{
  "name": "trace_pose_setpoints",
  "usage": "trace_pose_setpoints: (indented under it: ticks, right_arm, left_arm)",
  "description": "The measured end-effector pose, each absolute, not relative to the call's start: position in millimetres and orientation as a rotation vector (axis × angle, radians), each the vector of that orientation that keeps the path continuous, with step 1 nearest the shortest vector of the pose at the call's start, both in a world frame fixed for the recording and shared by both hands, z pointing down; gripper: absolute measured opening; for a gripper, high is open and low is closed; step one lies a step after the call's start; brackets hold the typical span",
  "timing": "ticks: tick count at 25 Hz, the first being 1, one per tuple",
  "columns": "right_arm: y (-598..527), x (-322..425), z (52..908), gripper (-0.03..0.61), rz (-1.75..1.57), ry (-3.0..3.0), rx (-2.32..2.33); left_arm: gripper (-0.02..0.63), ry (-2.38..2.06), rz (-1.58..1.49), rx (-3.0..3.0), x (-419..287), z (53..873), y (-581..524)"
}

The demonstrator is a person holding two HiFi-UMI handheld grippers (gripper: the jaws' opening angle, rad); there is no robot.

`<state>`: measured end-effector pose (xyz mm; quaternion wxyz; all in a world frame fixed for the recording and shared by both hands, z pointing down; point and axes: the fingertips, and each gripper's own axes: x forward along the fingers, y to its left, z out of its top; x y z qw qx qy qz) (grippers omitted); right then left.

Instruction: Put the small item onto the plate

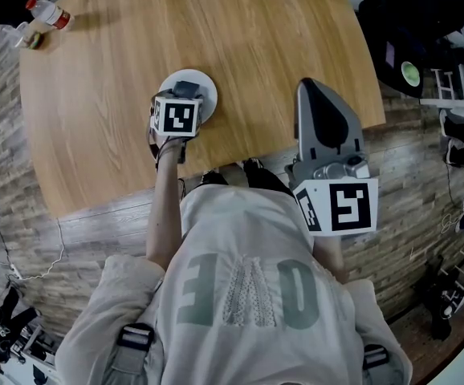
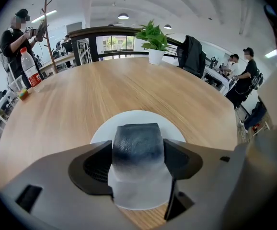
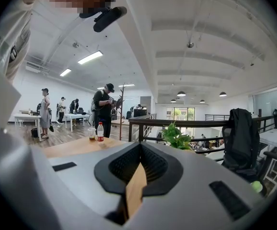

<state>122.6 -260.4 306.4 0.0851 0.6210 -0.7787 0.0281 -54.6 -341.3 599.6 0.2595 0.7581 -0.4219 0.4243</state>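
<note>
**Dark block gripped over the white plate**

Little print can be read. Each gripper's cube carries a black-and-white square marker, the person's pale shirt shows large grey-green letters I cannot make out, and the red label on the clear plastic bottle is too small to read.

The left gripper is clamped on the small dark grey block with a pebbly skin that fades to white below, one grey jaw pressed against each side. The block sits above the middle of the smooth round white plate; whether it touches the plate I cannot tell. The plate lies near the close edge of the round wooden table with straight pale grain.

The right gripper is raised at the table's near right edge, its ribbed black pads closed to a thin slit with nothing between them.

At the far left the bottle stands beside a small clear cup. On the far side is a leafy green plant in a white pot, and right of it a black jacket hung on a chair. Nothing stands between block and plate.
</note>
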Motion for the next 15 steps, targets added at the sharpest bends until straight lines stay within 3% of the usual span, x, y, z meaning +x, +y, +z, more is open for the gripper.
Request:
trace_pose_setpoints:
  ticks: [15]
  right_arm:
    - [-262.3, 127.9, 308.2, 0.017, 0.1, -2.323, 1.862]
  left_arm:
    - [0.318, -1.161, 1.141, 2.066, -54.4, 595.5, -340.9]
